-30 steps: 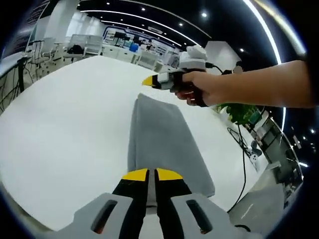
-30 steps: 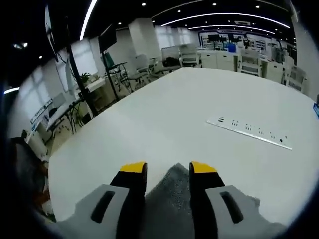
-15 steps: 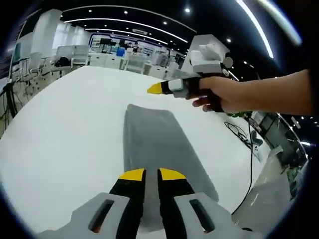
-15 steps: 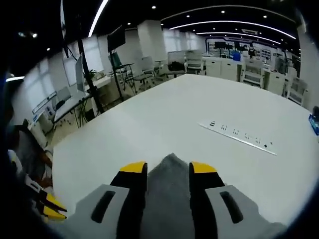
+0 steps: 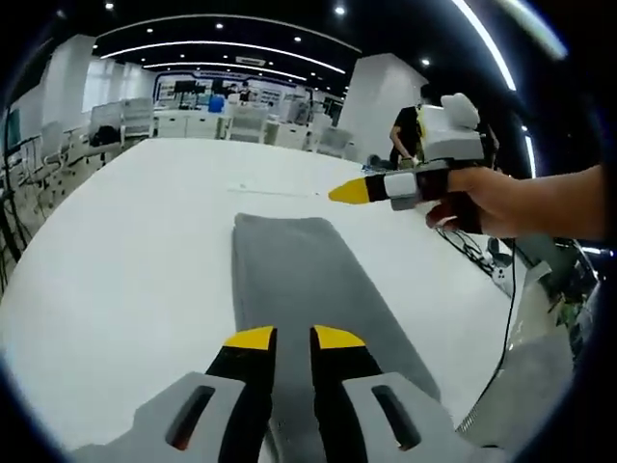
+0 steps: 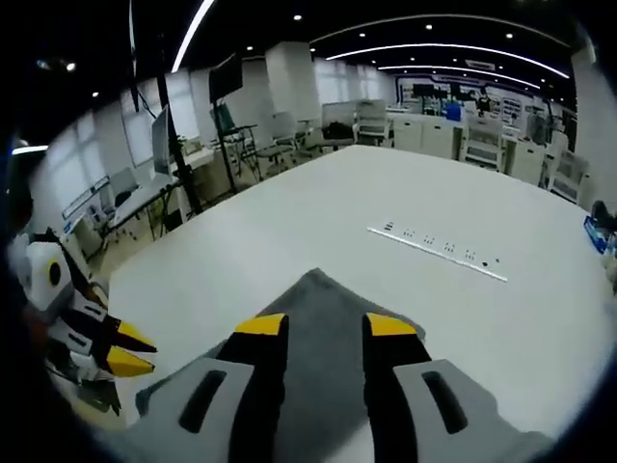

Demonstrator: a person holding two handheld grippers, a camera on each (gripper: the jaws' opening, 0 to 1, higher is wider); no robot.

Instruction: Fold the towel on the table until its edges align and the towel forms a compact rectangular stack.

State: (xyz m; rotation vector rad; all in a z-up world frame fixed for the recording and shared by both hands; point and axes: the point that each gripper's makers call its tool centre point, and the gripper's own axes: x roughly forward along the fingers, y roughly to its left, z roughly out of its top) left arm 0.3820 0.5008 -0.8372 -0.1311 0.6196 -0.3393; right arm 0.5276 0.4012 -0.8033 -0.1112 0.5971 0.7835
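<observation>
white and matte, the surface (image 5: 116, 251) spreads wide under both views, and on it we see the grey towel (image 5: 308, 289) lying flat as a long folded strip, running away from the left tongs (image 5: 284, 338). those tongs hover over the strip's near end with their yellow tips a narrow gap apart, gripping nothing. the right tongs (image 5: 349, 191) come in from the right of the left gripper view, held in a hand (image 5: 472, 198) above the surface beside the towel's far end; from here we cannot tell their gap. in the right gripper view the right tongs (image 6: 328, 328) stand apart over a towel corner (image 6: 313, 289), empty. a white power strip (image 6: 439, 253) lies farther along the surface. around us we see an open office: ceiling light strips (image 6: 453, 43), desks and chairs (image 6: 371, 116), a white pillar (image 5: 381, 106).
</observation>
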